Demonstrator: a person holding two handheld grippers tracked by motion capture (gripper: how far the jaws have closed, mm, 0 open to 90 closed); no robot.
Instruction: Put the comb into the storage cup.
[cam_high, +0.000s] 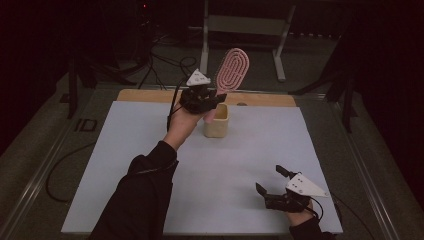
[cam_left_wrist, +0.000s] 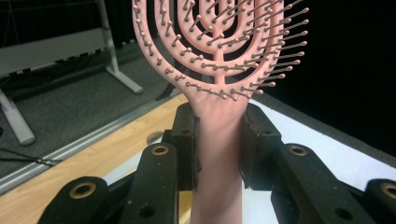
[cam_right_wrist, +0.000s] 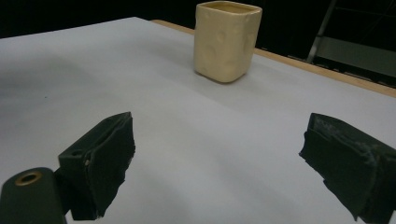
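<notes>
Two grippers are at work over the white table (cam_high: 125, 165), and the step in hand looks like setting the pink hairbrush (cam_high: 231, 70) into the cream cup (cam_high: 216, 122). At the left, the left gripper (cam_high: 210, 97) has its jaws clamped on the brush's handle just below the bristled head, handle pointing down, head up and leaning away. From above, the handle's lower end sits at the cup's near rim; whether it is already inside I cannot tell. To do this well, I would bring the handle over the middle of the opening, keep it close to upright, lower it gently, and release only once it rests inside, since the top-heavy head could tip the cup. At the right, the right gripper (cam_high: 274, 184) hovers near the table's front edge, jaws wide and empty, well apart from the cup.
</notes>
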